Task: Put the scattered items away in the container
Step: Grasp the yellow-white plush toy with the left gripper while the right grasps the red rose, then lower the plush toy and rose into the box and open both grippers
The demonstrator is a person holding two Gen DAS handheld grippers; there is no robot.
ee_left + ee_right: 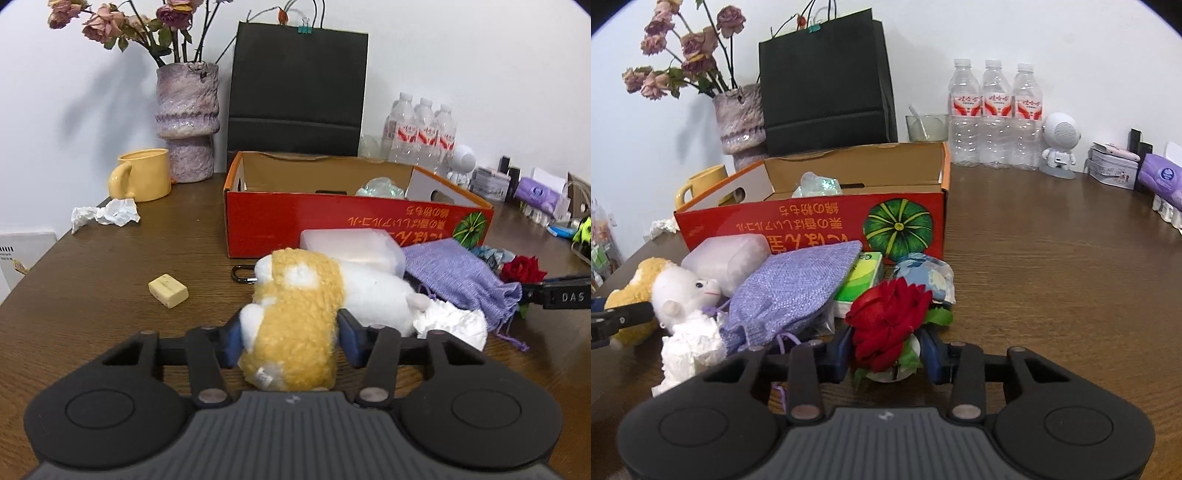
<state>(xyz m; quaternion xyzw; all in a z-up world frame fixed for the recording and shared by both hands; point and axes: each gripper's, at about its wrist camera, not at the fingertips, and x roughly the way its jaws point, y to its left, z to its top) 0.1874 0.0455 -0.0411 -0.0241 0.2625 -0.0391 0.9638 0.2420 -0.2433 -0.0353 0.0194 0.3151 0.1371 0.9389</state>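
Setting: a home room. A wooden table [1052, 258] stands against a white wall. It carries a vase [187, 122] of dried roses, a mug [142, 174], water bottles [995, 114] and tissue packs [1161, 179].

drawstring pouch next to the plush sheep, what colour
Lilac purple drawstring pouch, clearest in the right wrist view.

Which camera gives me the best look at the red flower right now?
The right wrist view: the red flower fills the centre, between the right gripper fingers. The left wrist view shows only a small part of it at the far right, behind the purple pouch.
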